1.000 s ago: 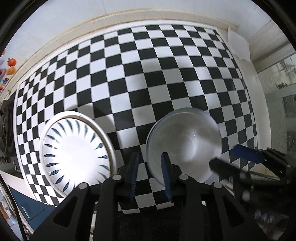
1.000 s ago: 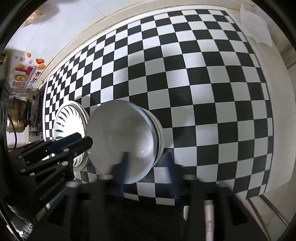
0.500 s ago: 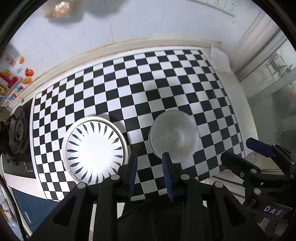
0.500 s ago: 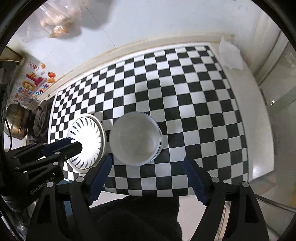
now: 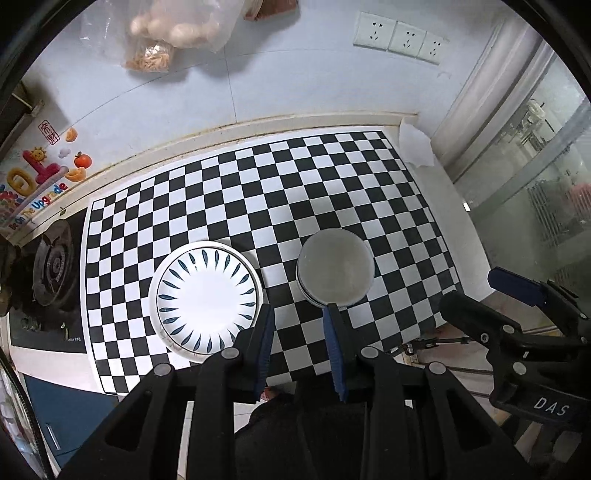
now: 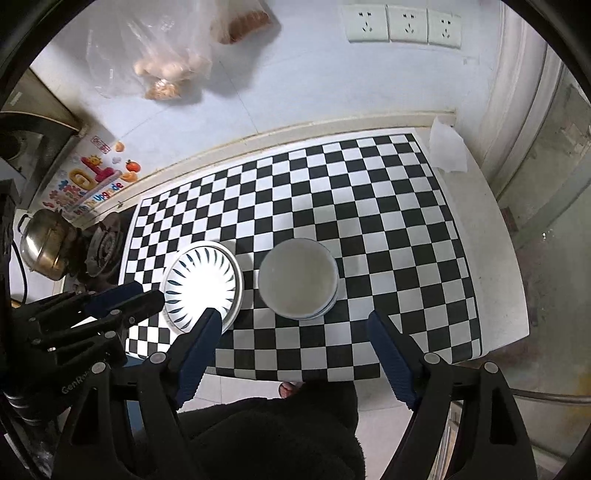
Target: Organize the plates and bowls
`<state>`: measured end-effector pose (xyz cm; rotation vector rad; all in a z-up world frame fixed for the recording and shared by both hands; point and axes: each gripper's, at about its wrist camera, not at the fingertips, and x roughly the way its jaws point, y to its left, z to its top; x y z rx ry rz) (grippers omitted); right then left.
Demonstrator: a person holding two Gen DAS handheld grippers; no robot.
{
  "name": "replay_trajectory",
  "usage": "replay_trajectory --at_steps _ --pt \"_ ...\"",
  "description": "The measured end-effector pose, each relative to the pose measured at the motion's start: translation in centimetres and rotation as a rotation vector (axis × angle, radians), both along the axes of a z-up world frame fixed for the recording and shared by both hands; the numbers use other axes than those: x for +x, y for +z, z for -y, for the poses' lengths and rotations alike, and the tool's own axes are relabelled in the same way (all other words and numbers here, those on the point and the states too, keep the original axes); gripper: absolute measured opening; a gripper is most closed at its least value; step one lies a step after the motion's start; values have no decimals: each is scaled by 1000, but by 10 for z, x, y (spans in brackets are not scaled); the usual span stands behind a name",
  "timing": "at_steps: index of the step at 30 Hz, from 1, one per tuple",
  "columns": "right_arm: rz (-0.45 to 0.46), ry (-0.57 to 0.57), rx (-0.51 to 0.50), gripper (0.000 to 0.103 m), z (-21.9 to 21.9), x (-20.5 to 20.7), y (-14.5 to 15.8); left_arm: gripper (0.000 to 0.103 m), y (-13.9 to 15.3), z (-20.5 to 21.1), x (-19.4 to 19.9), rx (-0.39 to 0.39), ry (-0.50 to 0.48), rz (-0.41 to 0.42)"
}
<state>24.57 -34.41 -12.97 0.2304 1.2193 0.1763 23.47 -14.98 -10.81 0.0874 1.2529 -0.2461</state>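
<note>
A stack of white plates with blue leaf marks (image 5: pixel 207 295) lies on the checkered counter (image 5: pixel 258 199); it also shows in the right wrist view (image 6: pixel 203 282). A stack of white bowls (image 5: pixel 335 267) stands to its right, also in the right wrist view (image 6: pixel 298 283). My left gripper (image 5: pixel 297 321) is open and empty, high above the counter's near edge between the two stacks. My right gripper (image 6: pixel 295 325) is wide open and empty, held high in front of the bowls.
A gas burner (image 5: pixel 51 266) and a metal pot (image 6: pixel 44 247) sit at the left end. A white tissue (image 6: pixel 448 147) lies at the back right corner. Bags of food (image 5: pixel 173 33) hang on the wall. A glass door (image 5: pixel 546 192) stands at the right.
Both grippers have risen and pulled back from the counter. The right gripper, close at the bowl stack a second ago, now stands wide open and empty, with the bowls left stacked.
</note>
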Motion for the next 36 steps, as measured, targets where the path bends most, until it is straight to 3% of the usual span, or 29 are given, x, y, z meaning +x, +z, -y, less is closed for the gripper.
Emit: replay_trajectory --at_steps 6,11,17,21,29,36 --pt "6 8 7 87 -3 -6 5 27 -11 1 1 -37 11 -39" --pt "-27 -2 6 88 -1 0 -9 27 -47 -7 23 -77 65 -117" --pt "-125 -35 35 89 15 32 -60 26 -106 -18 62 -180 133 -290" --pt "-190 -71 124 89 26 56 -105 26 -146 -18 89 -237 164 -396" --pt "-331 -96 280 89 34 97 -202 26 -200 -12 129 -267 185 -525" --pt "-380 -90 344 89 29 112 -249 26 -238 -3 141 -286 153 -613"
